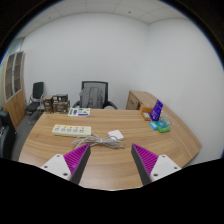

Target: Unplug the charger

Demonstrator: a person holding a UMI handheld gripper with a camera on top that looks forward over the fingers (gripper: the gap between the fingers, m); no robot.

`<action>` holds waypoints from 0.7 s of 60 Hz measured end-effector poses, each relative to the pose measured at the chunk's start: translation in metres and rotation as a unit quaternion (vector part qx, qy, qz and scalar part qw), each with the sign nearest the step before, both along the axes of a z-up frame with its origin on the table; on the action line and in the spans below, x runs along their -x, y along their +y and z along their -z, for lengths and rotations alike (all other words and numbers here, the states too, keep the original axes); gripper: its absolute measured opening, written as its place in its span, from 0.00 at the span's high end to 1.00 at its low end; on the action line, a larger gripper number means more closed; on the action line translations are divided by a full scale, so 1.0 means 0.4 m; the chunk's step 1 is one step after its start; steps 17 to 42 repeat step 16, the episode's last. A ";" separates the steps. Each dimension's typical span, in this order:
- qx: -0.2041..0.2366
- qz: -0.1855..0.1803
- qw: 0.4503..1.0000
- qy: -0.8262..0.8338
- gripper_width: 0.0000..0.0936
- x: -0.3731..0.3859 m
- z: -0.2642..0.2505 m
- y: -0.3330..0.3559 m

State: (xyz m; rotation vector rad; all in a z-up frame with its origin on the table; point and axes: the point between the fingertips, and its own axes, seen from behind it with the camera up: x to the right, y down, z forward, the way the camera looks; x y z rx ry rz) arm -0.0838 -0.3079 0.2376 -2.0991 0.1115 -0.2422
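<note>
Charger [116,134] beyond spread fingers [150,159] (on desk [60,148]).

At the bottom of the frame the gripper [111,165] shows as two fingers, one lower left and one lower right of centre. Each finger bears a magenta-purple pad [80,160] on its inner face, ribbed with fine ridges and tapering to a narrow tip toward the middle of the frame; the right-hand pad [148,159] matches it in colour and shape. Below each pad sits a pale, whitish finger body with a small dark square marking on it, just above the bottom edge
</note>
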 end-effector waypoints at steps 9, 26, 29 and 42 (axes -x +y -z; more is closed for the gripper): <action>0.002 -0.008 1.000 -0.004 0.09 0.021 -0.006 -0.028; -0.001 -0.009 1.000 -0.013 0.09 0.019 -0.024 -0.029; -0.001 -0.009 1.000 -0.013 0.09 0.019 -0.024 -0.029; -0.001 -0.009 1.000 -0.013 0.09 0.019 -0.024 -0.029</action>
